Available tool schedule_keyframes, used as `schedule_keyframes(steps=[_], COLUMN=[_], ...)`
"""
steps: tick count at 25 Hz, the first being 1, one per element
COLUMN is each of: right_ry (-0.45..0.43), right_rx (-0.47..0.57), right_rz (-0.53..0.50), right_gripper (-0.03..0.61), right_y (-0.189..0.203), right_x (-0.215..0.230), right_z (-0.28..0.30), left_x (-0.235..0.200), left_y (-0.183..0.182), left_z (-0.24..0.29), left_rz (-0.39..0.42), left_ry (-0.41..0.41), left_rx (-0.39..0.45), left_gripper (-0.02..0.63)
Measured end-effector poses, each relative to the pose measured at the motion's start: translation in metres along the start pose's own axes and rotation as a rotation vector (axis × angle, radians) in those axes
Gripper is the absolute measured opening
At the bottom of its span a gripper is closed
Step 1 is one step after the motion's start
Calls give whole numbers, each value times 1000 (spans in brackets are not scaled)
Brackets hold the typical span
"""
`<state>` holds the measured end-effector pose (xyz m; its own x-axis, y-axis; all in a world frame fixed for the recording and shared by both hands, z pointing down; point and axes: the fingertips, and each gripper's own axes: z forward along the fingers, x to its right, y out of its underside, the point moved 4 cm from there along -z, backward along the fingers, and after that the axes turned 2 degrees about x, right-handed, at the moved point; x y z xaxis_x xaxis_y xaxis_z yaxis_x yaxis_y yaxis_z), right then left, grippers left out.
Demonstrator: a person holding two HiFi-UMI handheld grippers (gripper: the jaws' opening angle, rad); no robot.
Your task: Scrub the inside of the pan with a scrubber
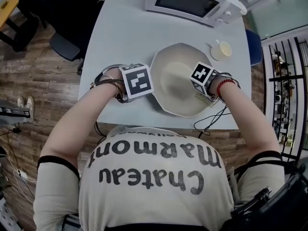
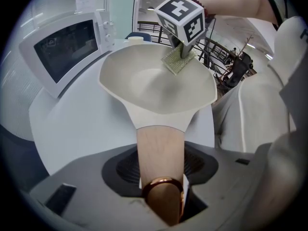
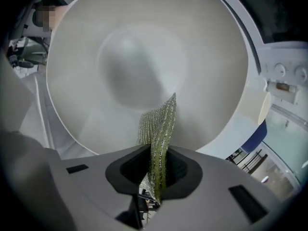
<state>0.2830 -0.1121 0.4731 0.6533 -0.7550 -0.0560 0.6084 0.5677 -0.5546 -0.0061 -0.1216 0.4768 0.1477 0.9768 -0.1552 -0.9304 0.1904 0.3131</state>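
Note:
A cream pan (image 1: 175, 64) sits on the white table (image 1: 120, 37) in front of me. Its wooden handle (image 2: 160, 150) runs back between the jaws of my left gripper (image 2: 161, 174), which is shut on it. My right gripper (image 3: 156, 170) is shut on a green and silver mesh scrubber (image 3: 159, 129), holding it as an upright fold. In the left gripper view the scrubber (image 2: 177, 61) rests on the pan's inner wall near the far right rim, under the right gripper's marker cube (image 2: 182, 19). The pan's pale inside (image 3: 139, 66) fills the right gripper view.
A white microwave (image 1: 192, 1) stands at the back of the table, close behind the pan. A small cup (image 1: 221, 50) sits to the pan's right rear. Cables (image 1: 211, 121) hang over the table's near edge. A dark chair (image 1: 65, 44) stands at the left.

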Motion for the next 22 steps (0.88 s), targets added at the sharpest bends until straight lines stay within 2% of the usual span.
schedule_keyframes(steps=[3, 6, 12, 15, 17, 19, 20, 22], right_ry=[77, 171, 419, 609, 814, 1021, 1076, 1080], right_rx=[-29, -11, 22, 91, 183, 347, 458, 690], right_rz=[-30, -87, -192, -236, -282, -301, -263, -93], right_gripper=[55, 55, 55, 55, 55, 55, 55, 55], right_y=[-2, -9, -21, -29, -33, -35, -33, -20], right_x=[1, 8, 29, 44, 52, 52, 49, 42], right_z=[-1, -4, -7, -15, -28, -47, -56, -71], left_x=[1, 0, 1, 1, 3, 6, 6, 4], left_y=[2, 1, 1, 0, 1, 1, 0, -1], left_z=[1, -1, 0, 1, 1, 0, 0, -3], left_rz=[1, 15, 14, 15, 30, 56, 68, 81], left_ry=[13, 13, 0, -17, -46, -99, -135, -222], left_rx=[0, 2, 5, 6, 7, 18, 28, 51], left_gripper=[212, 210, 210, 210, 215, 221, 227, 249])
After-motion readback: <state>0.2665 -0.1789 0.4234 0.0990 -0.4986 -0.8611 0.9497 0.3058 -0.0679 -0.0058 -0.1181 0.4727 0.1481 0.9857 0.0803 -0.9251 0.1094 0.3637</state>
